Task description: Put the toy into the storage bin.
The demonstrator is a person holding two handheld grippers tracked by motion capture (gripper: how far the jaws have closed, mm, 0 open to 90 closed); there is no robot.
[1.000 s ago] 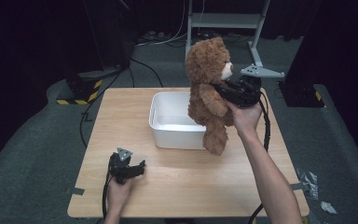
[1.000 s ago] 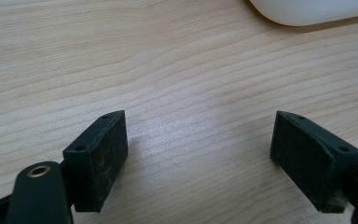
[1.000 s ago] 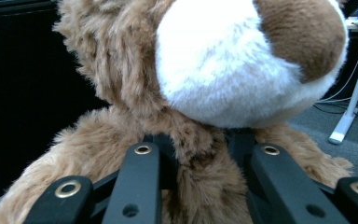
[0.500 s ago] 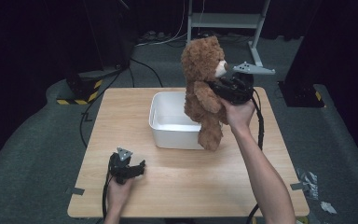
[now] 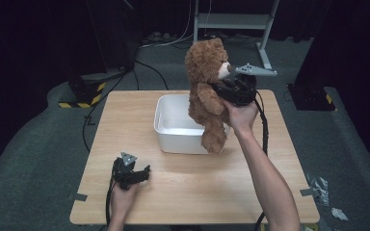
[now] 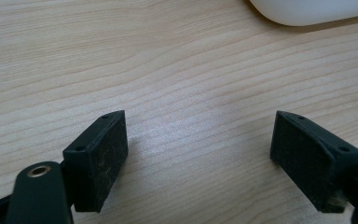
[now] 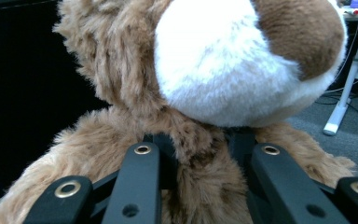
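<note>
My right gripper [image 5: 232,89] holds the teddy bear [image 5: 206,91] up off the table [image 5: 197,192], over the right end of the white tub [image 5: 173,132]. Jaws pinched on the bear just under its chin; in the right gripper view the black jaws sink into brown fur on both sides of the neck, white muzzle [image 7: 223,70] and brown nose [image 7: 303,32] directly above them. Bear [image 7: 121,154] hangs roughly upright, head highest, facing the gripper. One leg dangles down in front of the tub's near right corner; I cannot tell whether the foot touches the tub's wall. My right hand [image 5: 241,113] grips the tool from below, forearm running in from the near right edge of the table. Grey three-cornered plate sits on top of the gripper, level with the bear's muzzle.

Tub stands in the middle of the table, closer to the far edge, inside looks bare from above.

My left gripper [image 5: 134,174] rests low near the near left corner of the table, well apart from tub and bear. Jaws spread wide, nothing between them: the left gripper view [image 6: 214,154] shows plain wood grain between the two black pads, and a rounded corner of the tub [image 6: 307,9] at the top of that view. Left hand [image 5: 123,195] behind it, at the near edge.

Dark floor and cables around the table; a metal stand [image 5: 231,21] beyond the far edge.
</note>
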